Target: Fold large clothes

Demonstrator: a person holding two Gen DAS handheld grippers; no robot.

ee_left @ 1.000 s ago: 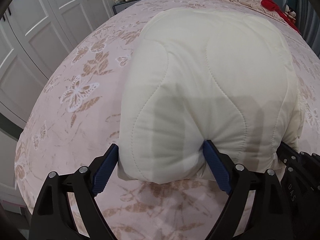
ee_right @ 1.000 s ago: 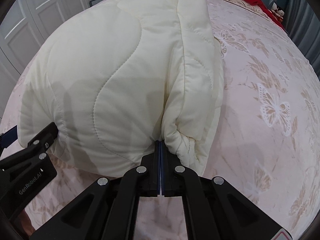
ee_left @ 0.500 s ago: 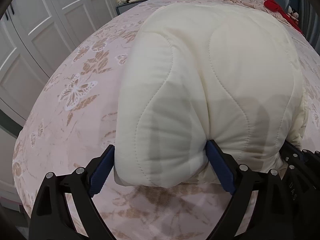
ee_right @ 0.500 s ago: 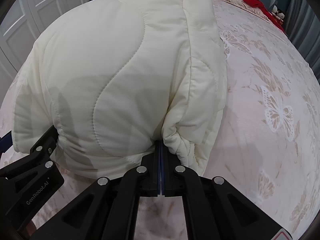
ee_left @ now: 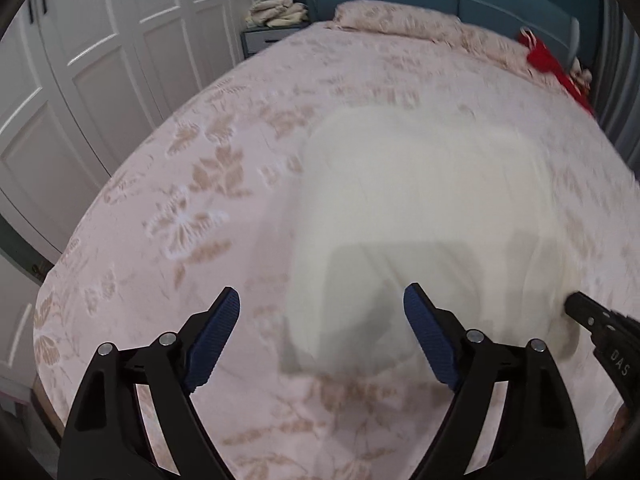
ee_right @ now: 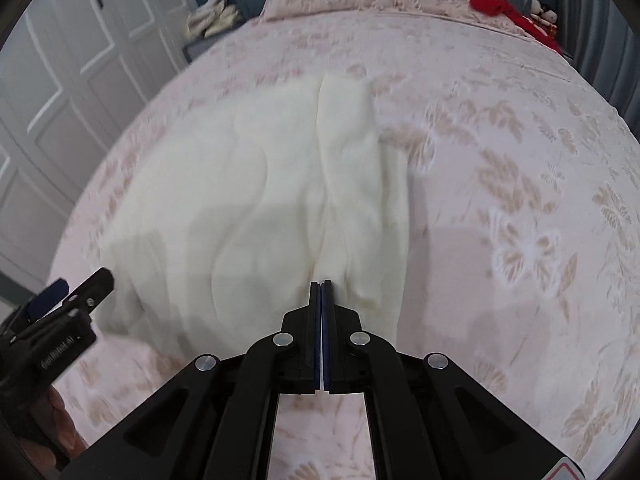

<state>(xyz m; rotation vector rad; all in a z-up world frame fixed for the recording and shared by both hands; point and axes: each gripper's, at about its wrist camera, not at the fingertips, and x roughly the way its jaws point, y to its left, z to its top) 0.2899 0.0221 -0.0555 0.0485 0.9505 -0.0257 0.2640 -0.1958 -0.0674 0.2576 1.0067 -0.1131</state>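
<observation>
Quilted garment (ee_right: 256, 200) flat on bed (ee_right: 520, 140); left gripper (ee_left: 320, 312) jaws spread, empty; right gripper (ee_right: 321, 284) jaws closed, grip unclear.

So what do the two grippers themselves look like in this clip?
Both are matte black frames with silver rivets at the joints. The left gripper has fingers lined with ribbed dark blue pads. The right gripper shows a thin blue strip between its fingers. White lettering is printed on the side of each; it is too blurred to read fully. No cables visible.
</observation>
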